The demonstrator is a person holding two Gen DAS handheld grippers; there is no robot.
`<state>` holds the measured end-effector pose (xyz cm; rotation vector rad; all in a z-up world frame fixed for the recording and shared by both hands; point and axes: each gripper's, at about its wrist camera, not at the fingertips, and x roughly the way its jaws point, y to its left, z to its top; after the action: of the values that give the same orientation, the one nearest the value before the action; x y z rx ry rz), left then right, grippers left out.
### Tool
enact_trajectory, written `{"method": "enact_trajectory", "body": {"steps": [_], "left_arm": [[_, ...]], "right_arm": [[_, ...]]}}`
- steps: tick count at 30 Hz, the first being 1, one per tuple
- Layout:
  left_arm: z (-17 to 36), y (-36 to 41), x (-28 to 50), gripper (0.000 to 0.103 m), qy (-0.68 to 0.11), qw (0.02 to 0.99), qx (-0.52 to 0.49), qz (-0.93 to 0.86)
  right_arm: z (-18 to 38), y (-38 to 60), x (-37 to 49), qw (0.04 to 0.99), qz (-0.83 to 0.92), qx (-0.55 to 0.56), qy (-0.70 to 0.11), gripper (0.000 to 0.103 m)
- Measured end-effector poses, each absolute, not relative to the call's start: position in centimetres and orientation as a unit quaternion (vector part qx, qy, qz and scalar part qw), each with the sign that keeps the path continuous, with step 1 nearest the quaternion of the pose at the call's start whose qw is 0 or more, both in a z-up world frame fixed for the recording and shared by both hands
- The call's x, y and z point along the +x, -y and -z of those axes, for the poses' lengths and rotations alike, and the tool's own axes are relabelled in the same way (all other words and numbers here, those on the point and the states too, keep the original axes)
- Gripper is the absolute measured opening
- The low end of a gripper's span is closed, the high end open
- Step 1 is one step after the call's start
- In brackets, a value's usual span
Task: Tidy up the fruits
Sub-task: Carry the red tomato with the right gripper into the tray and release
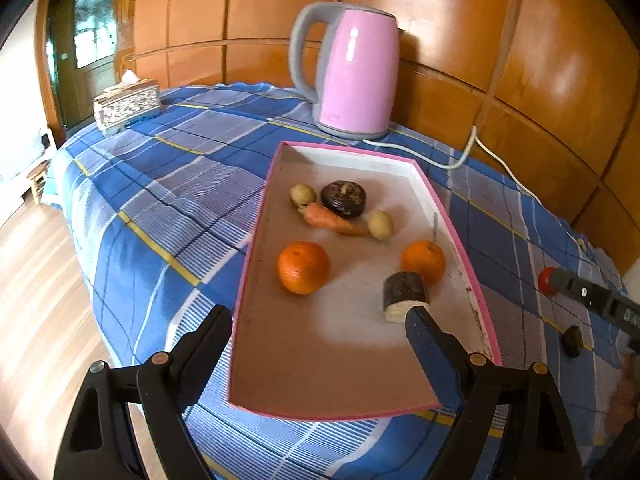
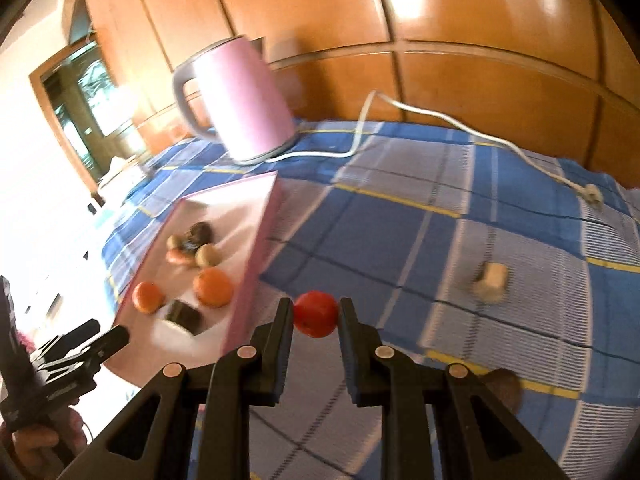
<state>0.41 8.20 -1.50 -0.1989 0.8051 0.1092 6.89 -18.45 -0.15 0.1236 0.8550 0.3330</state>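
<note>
Gripping a small red fruit (image 2: 316,319), apparently a tomato, the right gripper (image 2: 316,322) has its jaws clamped on the fruit's two sides and holds it above the blue plaid tablecloth (image 2: 400,232), just right of the pink-edged tray (image 1: 256,264). In the left wrist view the same red fruit shows at the far right, at the tip of the right gripper's dark fingers.

The left gripper (image 1: 320,330) hovers over the near end of the tray with its jaws spread wide apart and nothing between them. Its right fingertip (image 1: 420,320) overlaps, in the picture, a dark cylindrical piece with a pale cut end (image 1: 405,295) that lies in the tray.

Inside the tray lie two oranges, a larger one (image 1: 303,267) toward the left and a smaller one (image 1: 424,261) near the right wall. Farther back, a carrot (image 1: 334,220), a dark round fruit (image 1: 343,198) and two small yellowish fruits (image 1: 303,194) (image 1: 380,224) sit clustered together, touching or nearly so.

Outside the tray on the cloth lie a pale blurred chunk (image 2: 491,282) to the right and a small dark piece (image 1: 572,340) near the right gripper. A pink electric kettle (image 1: 352,72) stands behind the tray, its white cord (image 2: 460,124) trailing across the cloth, and a tissue box (image 1: 127,106) sits at the far left corner.
</note>
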Motion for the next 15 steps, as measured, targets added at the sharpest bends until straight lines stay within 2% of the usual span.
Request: {"method": "enact_trajectory", "body": {"steps": [7, 15], "left_arm": [[1.2, -10.5, 0.5, 0.089, -0.376, 0.914, -0.119, -0.095], [1.5, -11.4, 0.7, 0.089, -0.378, 0.912, -0.123, -0.106]], "right_arm": [[0.3, 14.9, 7.2, 0.875, -0.219, 0.071, -0.426, 0.022], [0.9, 9.5, 7.2, 0.859, -0.263, 0.033, -0.438, 0.023]]}}
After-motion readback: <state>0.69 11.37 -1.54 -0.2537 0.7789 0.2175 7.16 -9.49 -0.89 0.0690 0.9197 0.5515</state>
